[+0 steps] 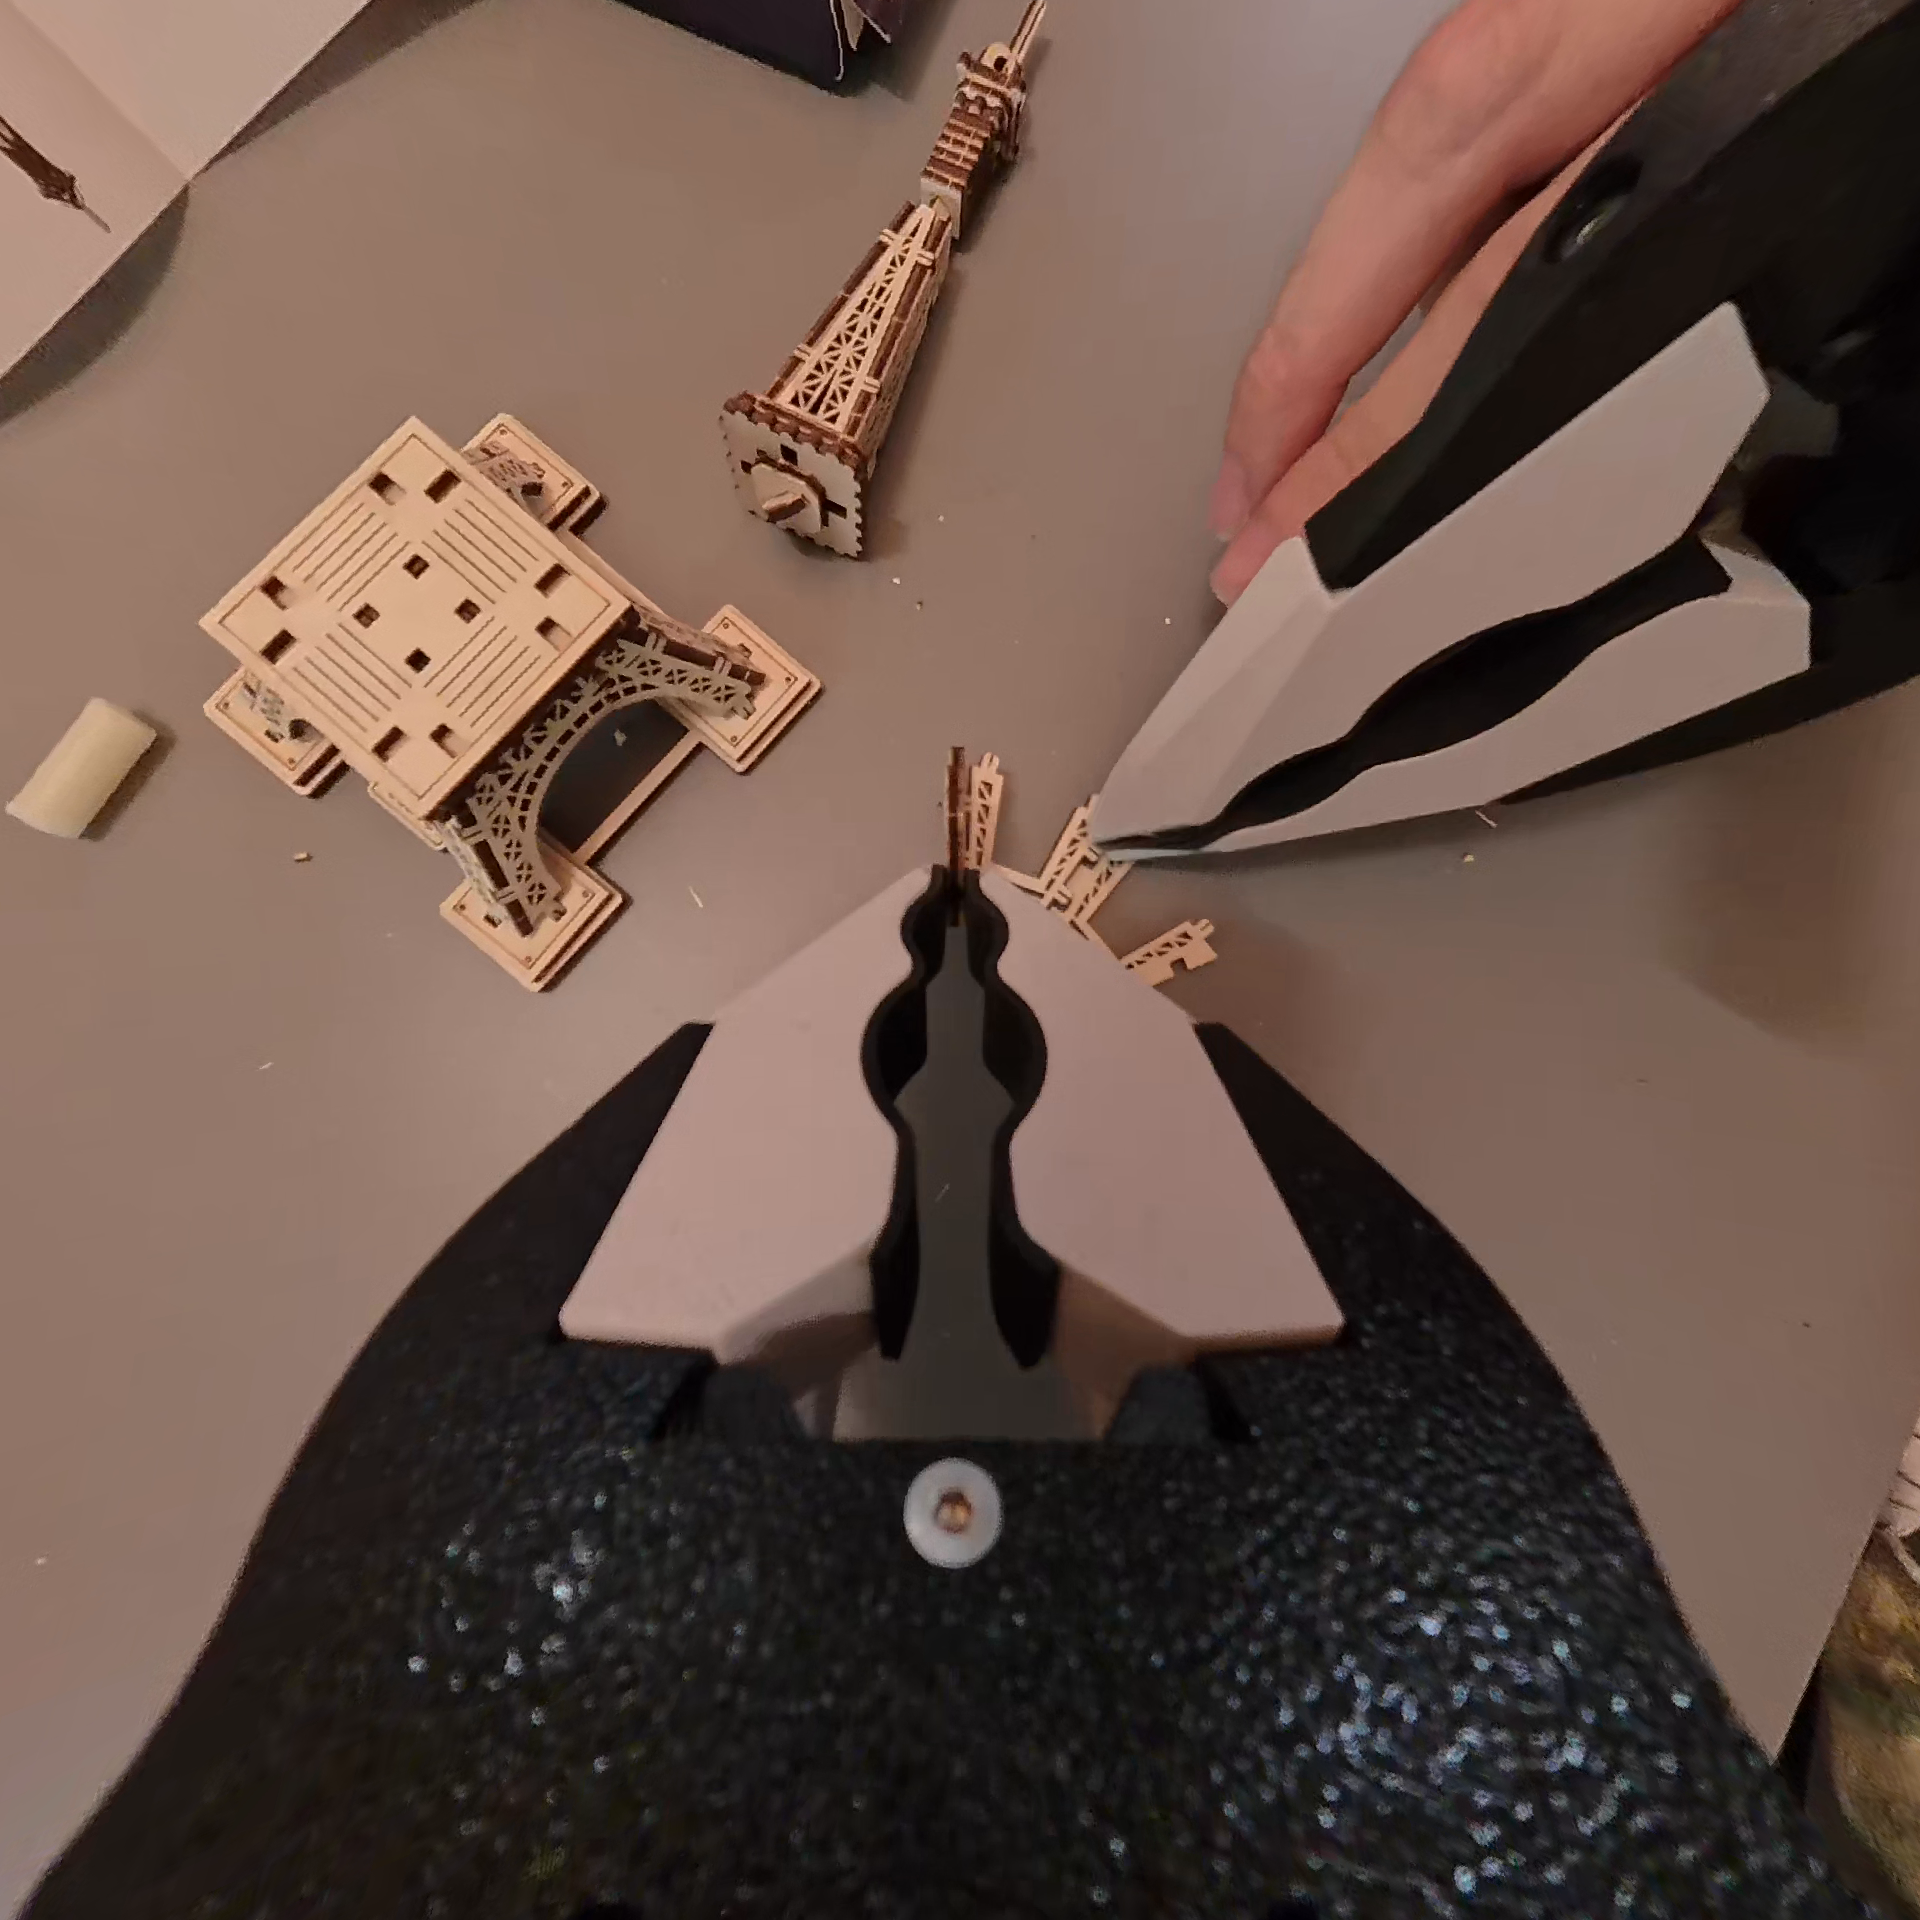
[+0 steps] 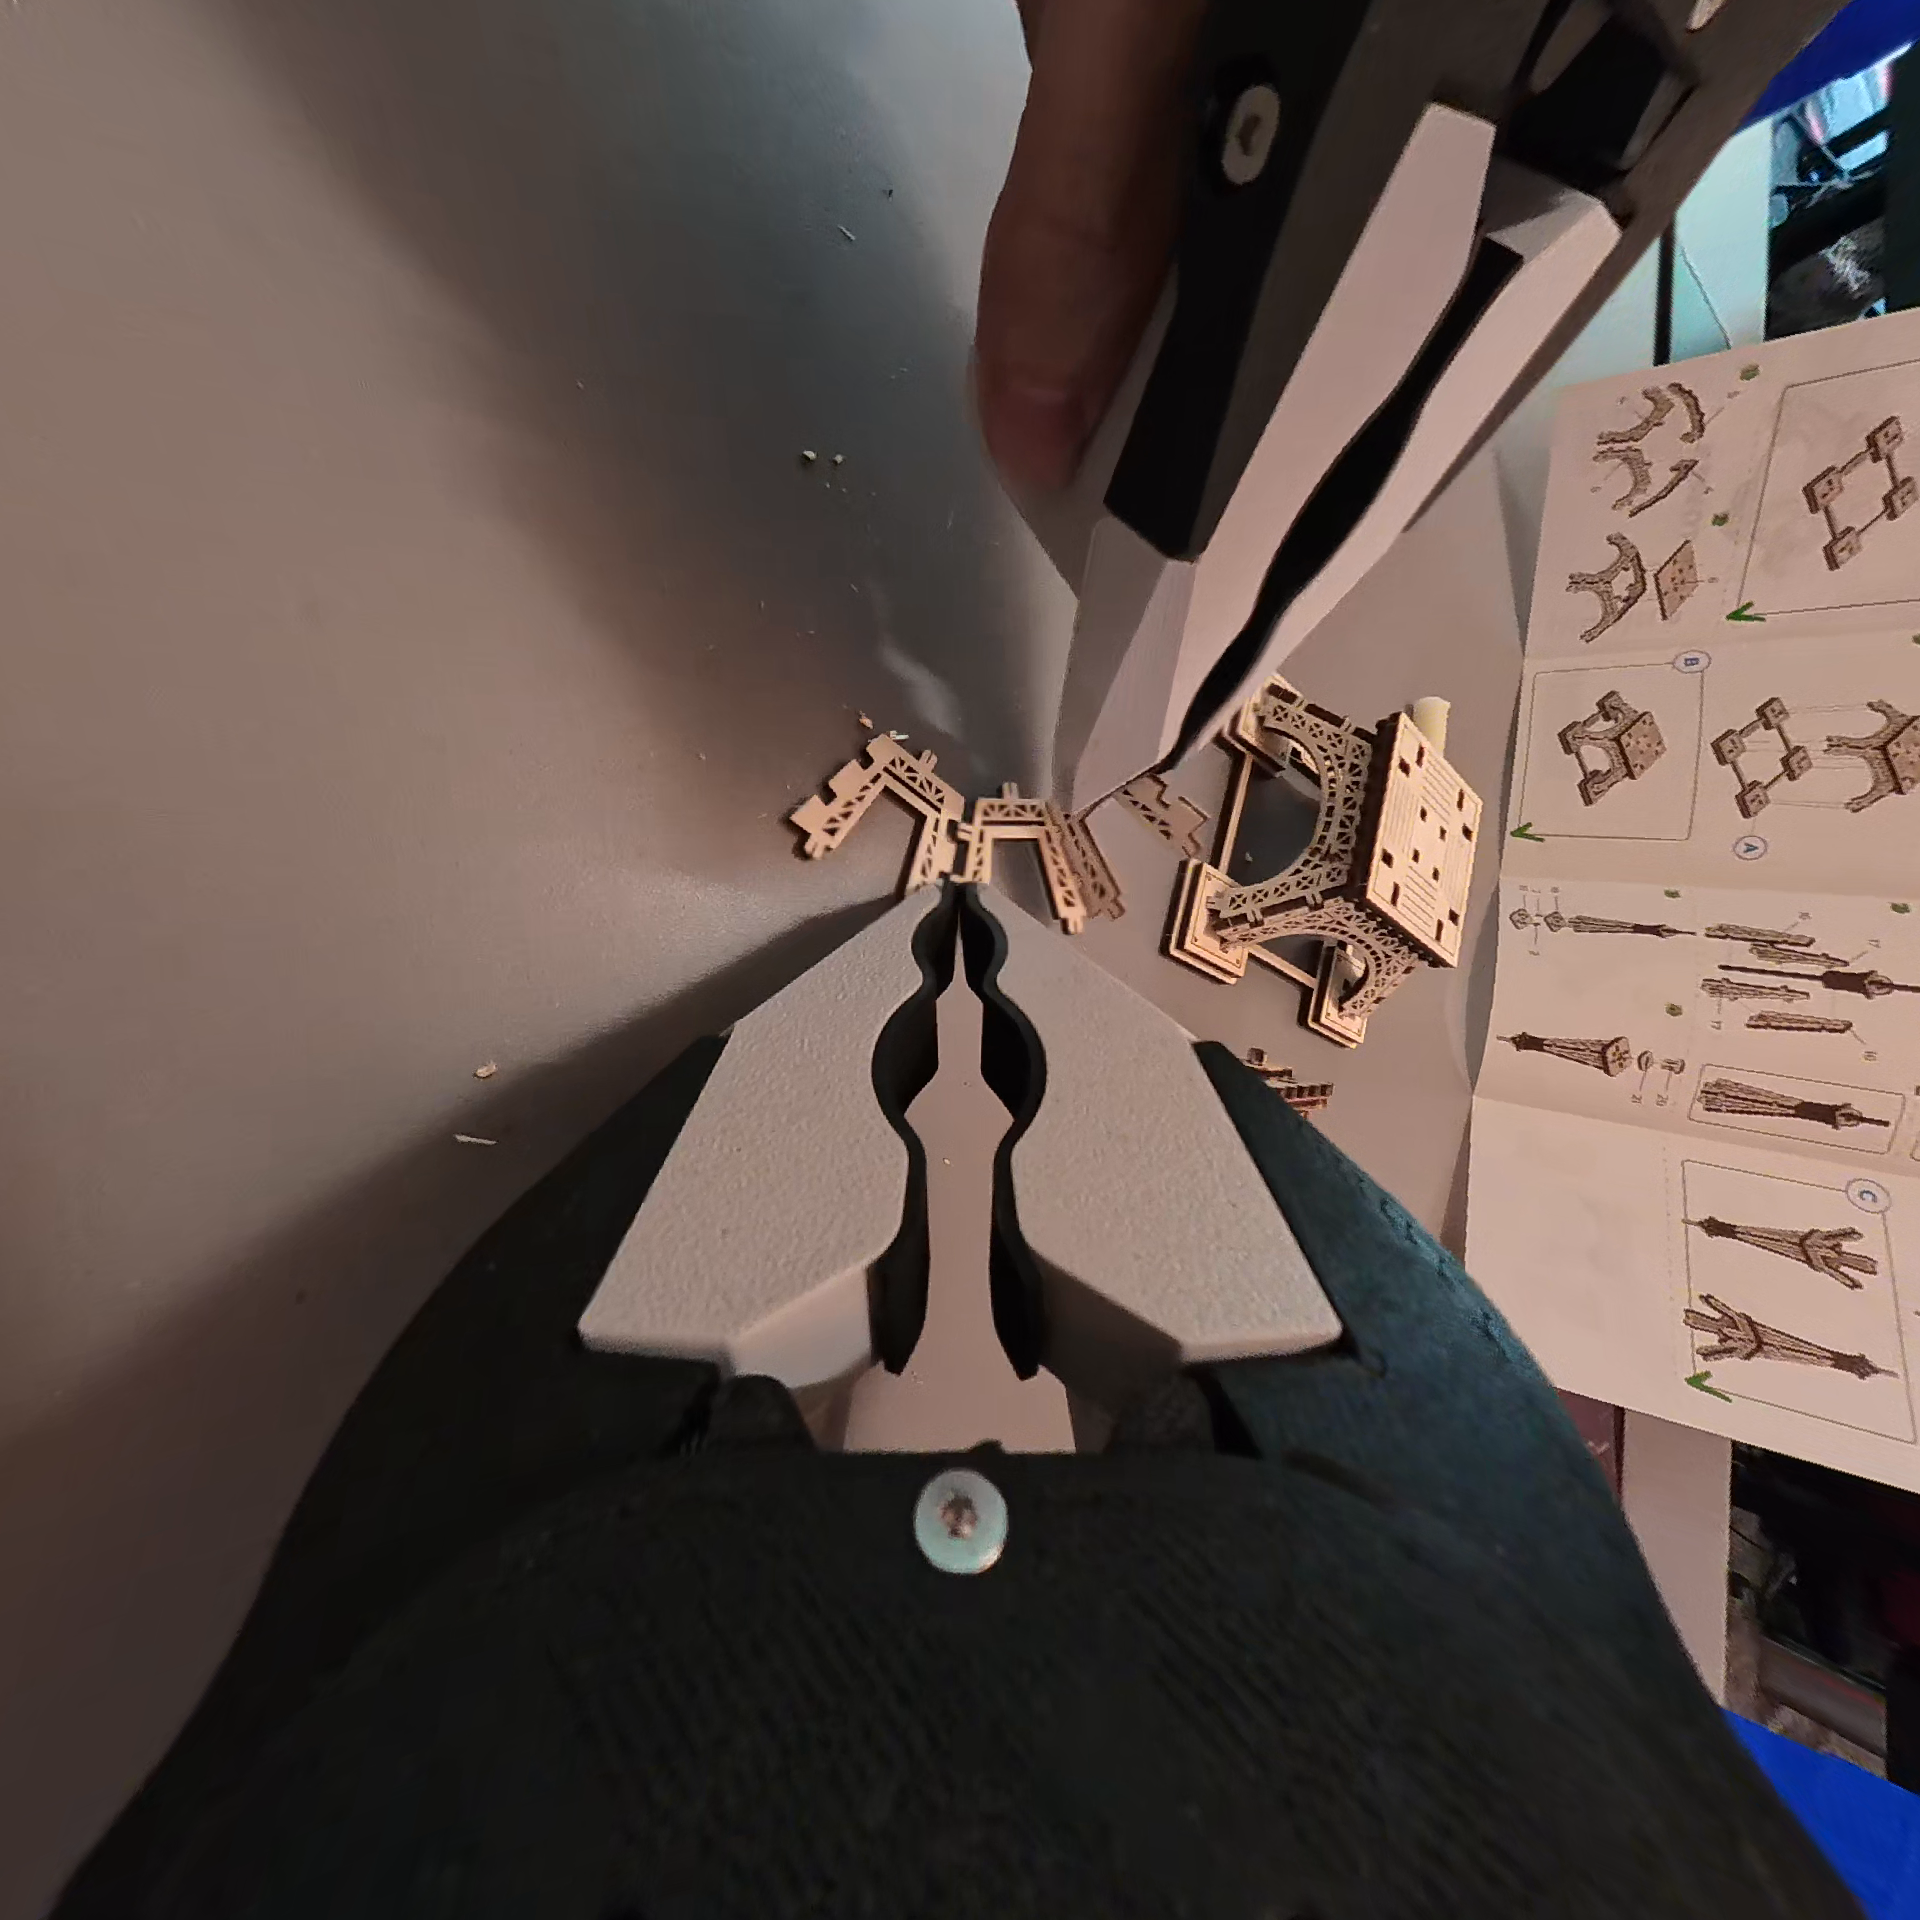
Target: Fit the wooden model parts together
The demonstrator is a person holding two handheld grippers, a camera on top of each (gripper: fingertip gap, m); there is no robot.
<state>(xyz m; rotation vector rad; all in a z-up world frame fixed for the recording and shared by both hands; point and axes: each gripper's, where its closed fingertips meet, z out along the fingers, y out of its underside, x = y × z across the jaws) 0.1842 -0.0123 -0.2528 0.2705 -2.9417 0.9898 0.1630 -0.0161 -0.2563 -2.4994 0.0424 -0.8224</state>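
Several thin wooden lattice pieces lie in a cluster on the grey table. My left gripper [image 1: 954, 881] is shut on one lattice piece [image 1: 964, 805], which stands on edge. My right gripper [image 1: 1107, 842] comes in from the right, shut on a neighbouring lattice piece [image 1: 1075, 878]. In the right wrist view my right gripper [image 2: 956, 888] pinches an arch-shaped lattice piece [image 2: 1003, 831], and the left gripper [image 2: 1086, 802] comes down from the upper right beside it. Another lattice piece [image 2: 868, 795] lies flat to the left, touching the held one.
The assembled tower base [image 1: 468, 665] stands at the left, and it also shows in the right wrist view [image 2: 1351, 862]. The tower's upper section [image 1: 862, 353] lies on its side behind. A cream stub [image 1: 83, 764] lies at the far left. An instruction sheet [image 2: 1714, 831] lies beside the base. A hand [image 1: 1351, 312] holds the right gripper. The tips of both grippers are at nearly the same place. About 15 cm separates my left fingertips from the cream stub [image 1: 83, 764].
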